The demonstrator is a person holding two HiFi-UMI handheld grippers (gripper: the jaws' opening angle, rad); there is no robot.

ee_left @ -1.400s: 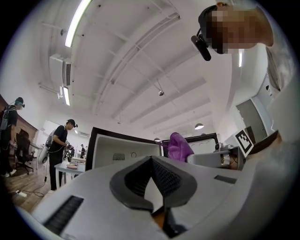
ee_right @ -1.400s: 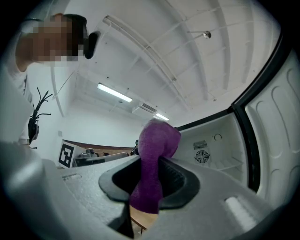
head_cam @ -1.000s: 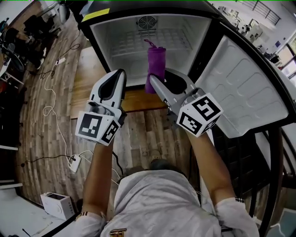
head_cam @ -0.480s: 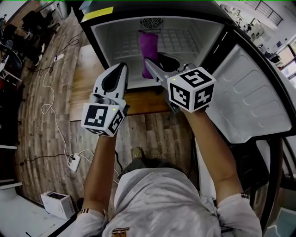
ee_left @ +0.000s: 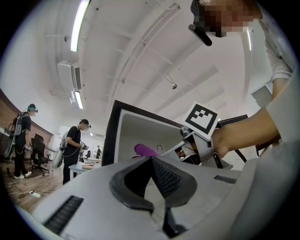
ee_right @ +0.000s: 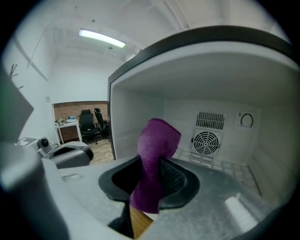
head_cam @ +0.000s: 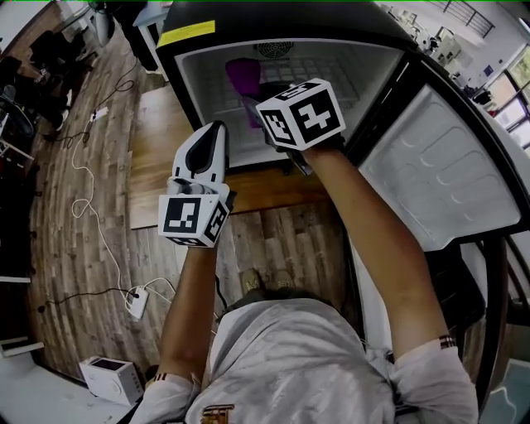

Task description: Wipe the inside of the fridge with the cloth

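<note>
No words or numbers can be read: the yellow label (head_cam: 189, 33) on the fridge (head_cam: 290, 16) is too small, and the left cube (head_cam: 194, 219) and right cube (head_cam: 300, 114) carry only black-and-white square patterns.

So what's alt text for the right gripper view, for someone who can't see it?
The right gripper is shut on a purple cloth, pointing into an open white fridge. A round fan grille sits on the fridge's back wall; the left gripper shows outside, at left.
</note>
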